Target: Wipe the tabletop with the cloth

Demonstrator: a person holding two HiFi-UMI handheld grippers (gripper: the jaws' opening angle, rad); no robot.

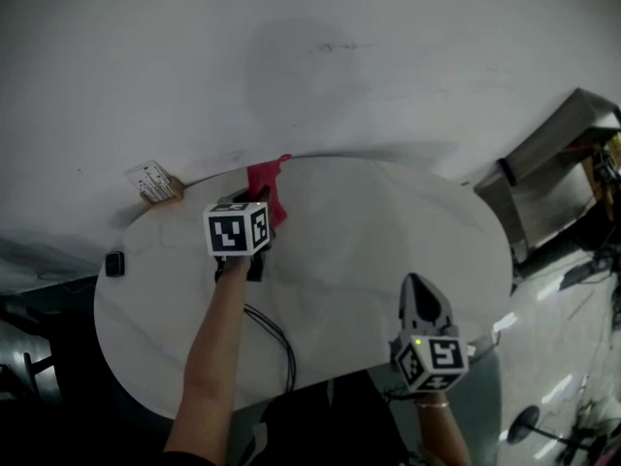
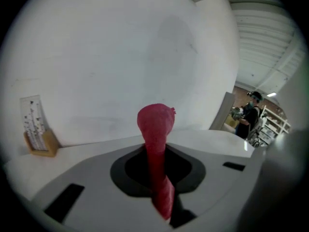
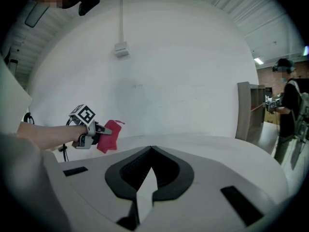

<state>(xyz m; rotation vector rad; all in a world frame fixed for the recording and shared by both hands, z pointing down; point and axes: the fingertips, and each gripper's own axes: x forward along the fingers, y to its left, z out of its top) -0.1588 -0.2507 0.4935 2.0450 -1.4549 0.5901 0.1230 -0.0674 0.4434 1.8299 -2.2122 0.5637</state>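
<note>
A red cloth (image 1: 268, 186) is pinched in my left gripper (image 1: 254, 208), which is shut on it near the far edge of the white oval tabletop (image 1: 369, 231). In the left gripper view the cloth (image 2: 155, 129) runs up between the closed jaws and bunches beyond the tips. In the right gripper view the cloth (image 3: 109, 137) hangs from the left gripper (image 3: 99, 129) just above the table's far left part. My right gripper (image 1: 416, 283) hovers over the near right part of the table, shut with nothing in it (image 3: 151, 151).
A card in a wooden stand (image 1: 153, 183) sits at the table's far left edge, also in the left gripper view (image 2: 36, 137). A small black object (image 1: 114, 263) lies at the left rim. A black cable (image 1: 278, 343) trails under my left arm. A metal cabinet (image 1: 548, 178) and a person (image 3: 289, 112) stand to the right.
</note>
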